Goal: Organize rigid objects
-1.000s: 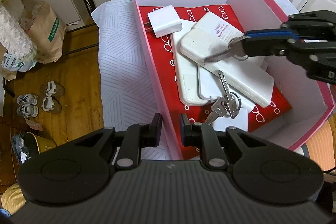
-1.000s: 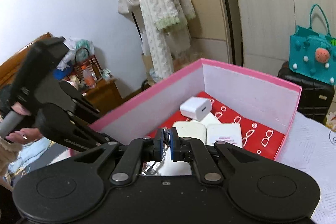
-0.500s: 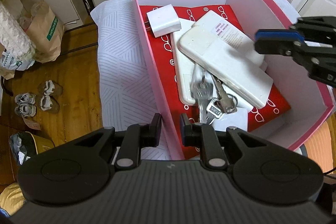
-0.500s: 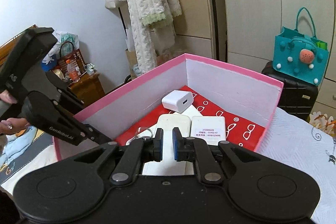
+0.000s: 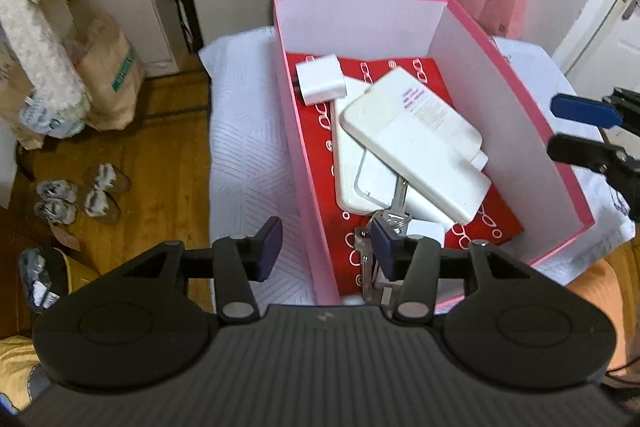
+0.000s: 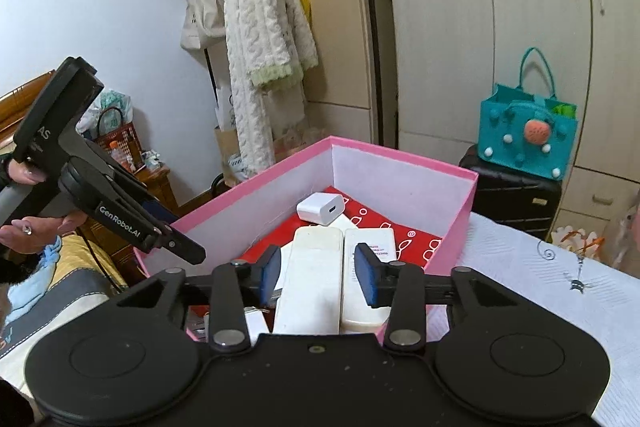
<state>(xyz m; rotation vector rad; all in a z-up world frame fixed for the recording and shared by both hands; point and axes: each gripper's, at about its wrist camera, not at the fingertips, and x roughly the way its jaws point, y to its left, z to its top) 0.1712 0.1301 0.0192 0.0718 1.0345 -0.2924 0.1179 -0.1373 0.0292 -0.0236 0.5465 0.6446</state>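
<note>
my left gripper point(image 5: 326, 247) is opening, nothing between its jaws, above the pink box's point(image 5: 304, 155) near wall. inside lie the charger point(image 5: 320, 78), 2 white power banks point(image 5: 416, 143) and the keys point(image 5: 394, 215). my right gripper point(image 6: 316, 273) is opening too, empty. drop-off looks done; next i'd find another loose item.

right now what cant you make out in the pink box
- Keys: left wrist view, upper part under the top power bank, lower part behind the left gripper.
- Label print on that power bank: blurred, too small.
- Near end of the pink box floor: right wrist view, behind the right gripper.
</note>
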